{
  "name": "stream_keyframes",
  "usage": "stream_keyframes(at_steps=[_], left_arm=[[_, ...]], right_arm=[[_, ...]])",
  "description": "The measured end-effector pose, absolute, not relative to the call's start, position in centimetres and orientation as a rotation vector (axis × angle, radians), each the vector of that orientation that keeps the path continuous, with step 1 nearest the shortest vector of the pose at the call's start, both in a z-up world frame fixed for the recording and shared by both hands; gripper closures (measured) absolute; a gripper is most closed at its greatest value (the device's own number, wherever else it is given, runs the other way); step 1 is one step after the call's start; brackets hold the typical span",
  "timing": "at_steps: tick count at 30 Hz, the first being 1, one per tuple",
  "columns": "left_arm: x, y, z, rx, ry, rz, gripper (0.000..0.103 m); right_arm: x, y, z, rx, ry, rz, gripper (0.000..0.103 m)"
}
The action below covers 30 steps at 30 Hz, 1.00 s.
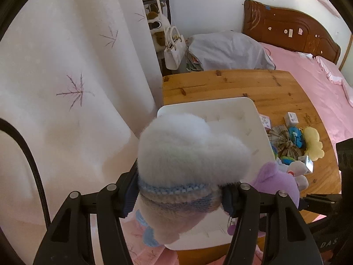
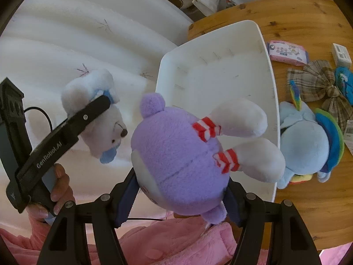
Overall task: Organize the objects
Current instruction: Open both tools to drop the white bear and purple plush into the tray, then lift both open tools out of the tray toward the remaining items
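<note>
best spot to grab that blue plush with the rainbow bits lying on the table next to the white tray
Probably the round body of the blue plush, from straight above, with the jaws across its width. It lies flat on the wooden table close to the white tray, so avoid a low approach from the tray side.

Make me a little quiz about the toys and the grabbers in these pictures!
1. True or false: the white tray already has toys in it.
2. Which toy does the right gripper hold? A) yellow plush B) purple plush C) plaid bow
3. Fill in: the left gripper holds a white plush bear with a ____ knitted band.

Key:
1. False, it is empty.
2. B, the purple plush; the yellow plush and plaid bow lie on the wooden table.
3. Blue.
</note>
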<state>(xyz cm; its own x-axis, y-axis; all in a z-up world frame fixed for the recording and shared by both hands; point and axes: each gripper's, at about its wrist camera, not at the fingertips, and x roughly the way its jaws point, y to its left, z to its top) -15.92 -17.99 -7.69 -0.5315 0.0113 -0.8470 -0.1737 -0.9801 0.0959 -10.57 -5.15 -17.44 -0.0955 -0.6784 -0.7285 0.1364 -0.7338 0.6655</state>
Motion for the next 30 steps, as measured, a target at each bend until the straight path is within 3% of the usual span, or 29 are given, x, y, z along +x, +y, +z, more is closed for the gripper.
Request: stream_keyframes(at_steps=[17, 30], left_arm=[[-16.4, -17.3, -7.7, -1.393, 0.348, 2.631, 0.036], [-15.1, -15.5, -7.4, -1.383, 0.365, 2.61, 0.036]], right_arm=[[-11.4, -5.3, -18.7, 1.655, -0.703, -1.913, 0.028], [-10.0, -4.3, -17.2, 1.567, -0.654, -1.99, 0.023]])
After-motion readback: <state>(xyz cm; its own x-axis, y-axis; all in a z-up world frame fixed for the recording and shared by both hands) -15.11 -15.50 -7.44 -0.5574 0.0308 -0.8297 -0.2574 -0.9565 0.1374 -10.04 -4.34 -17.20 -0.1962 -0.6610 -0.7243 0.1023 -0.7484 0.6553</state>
